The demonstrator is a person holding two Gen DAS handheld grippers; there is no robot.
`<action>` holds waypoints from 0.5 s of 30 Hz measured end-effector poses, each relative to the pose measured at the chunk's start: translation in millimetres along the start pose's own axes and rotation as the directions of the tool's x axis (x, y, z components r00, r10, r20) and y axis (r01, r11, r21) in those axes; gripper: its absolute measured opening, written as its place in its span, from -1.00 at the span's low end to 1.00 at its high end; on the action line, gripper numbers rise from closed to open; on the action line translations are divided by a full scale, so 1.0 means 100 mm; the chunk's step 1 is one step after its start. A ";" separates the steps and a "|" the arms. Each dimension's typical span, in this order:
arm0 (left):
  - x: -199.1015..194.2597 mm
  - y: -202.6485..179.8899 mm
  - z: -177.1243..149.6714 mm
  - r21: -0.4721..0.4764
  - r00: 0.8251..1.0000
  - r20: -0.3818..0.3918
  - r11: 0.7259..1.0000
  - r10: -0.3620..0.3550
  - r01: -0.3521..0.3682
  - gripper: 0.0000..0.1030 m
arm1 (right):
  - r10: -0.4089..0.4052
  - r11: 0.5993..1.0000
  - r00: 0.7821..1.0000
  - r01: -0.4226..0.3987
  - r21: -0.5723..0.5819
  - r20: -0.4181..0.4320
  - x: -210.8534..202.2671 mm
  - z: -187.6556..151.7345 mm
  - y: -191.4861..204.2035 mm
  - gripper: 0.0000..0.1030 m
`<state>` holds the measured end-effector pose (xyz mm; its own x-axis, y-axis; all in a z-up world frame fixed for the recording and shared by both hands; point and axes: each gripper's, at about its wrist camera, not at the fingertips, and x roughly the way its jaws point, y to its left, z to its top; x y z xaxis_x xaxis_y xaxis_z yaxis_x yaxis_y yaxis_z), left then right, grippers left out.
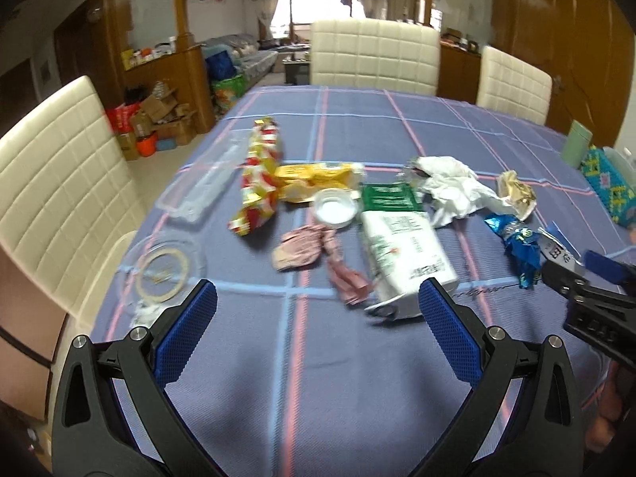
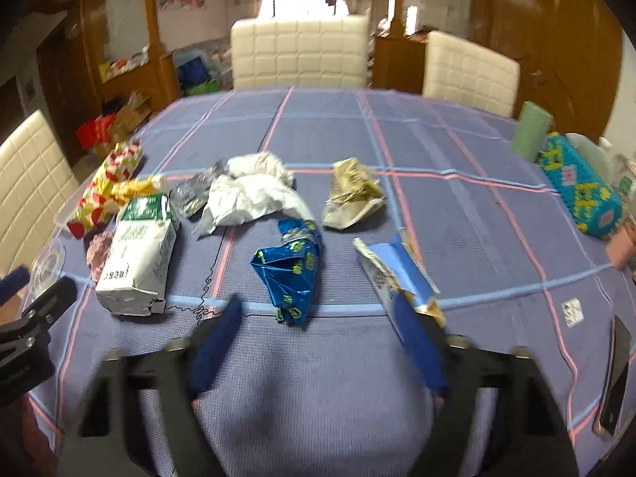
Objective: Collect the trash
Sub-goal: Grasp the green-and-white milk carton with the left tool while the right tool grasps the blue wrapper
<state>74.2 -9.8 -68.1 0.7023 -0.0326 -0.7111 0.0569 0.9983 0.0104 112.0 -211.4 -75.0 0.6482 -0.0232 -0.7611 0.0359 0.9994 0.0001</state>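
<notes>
Both hand-held grippers empty: left [image 1: 318,318] jaws apart, nearest the carton [image 1: 401,250]; right [image 2: 318,330] jaws apart, blue wrapper [image 2: 292,270] just ahead. Trash lies loose on desk [image 2: 318,397], nothing collected yet.

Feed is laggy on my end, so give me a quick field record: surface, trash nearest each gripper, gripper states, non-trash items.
surface: table with blue plaid cloth
left gripper: open, nothing between the fingers
nearest left: white and green carton, pink wrapper
right gripper: open, nothing gripped
nearest right: blue foil wrapper, torn blue box beside the right finger
further trash: crumpled white paper, tan wrapper, red and yellow wrapper
non-trash: green canister, phone at the right table edge
</notes>
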 end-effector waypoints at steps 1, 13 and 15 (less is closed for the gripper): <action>0.03 -0.05 0.04 0.013 1.000 -0.002 1.000 -0.003 0.003 0.94 | 0.018 1.000 1.000 -0.019 -0.002 -0.021 0.07 0.03 -0.01 0.15; 0.63 -0.51 0.39 0.112 0.996 -0.092 0.994 0.012 -0.001 0.94 | 0.074 0.997 0.995 -0.077 -0.032 -0.072 0.47 0.18 0.01 0.08; 0.73 -0.53 0.41 0.121 0.994 -0.111 0.993 0.021 -0.008 0.94 | 0.088 0.995 0.993 -0.090 -0.031 -0.080 0.53 0.20 0.02 -0.03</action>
<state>151.4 -67.0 -91.7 0.6205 -0.0058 -0.7842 0.1371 0.9854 0.1013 161.4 -211.5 -102.4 0.5863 0.0666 -0.8074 -0.0461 0.9977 0.0488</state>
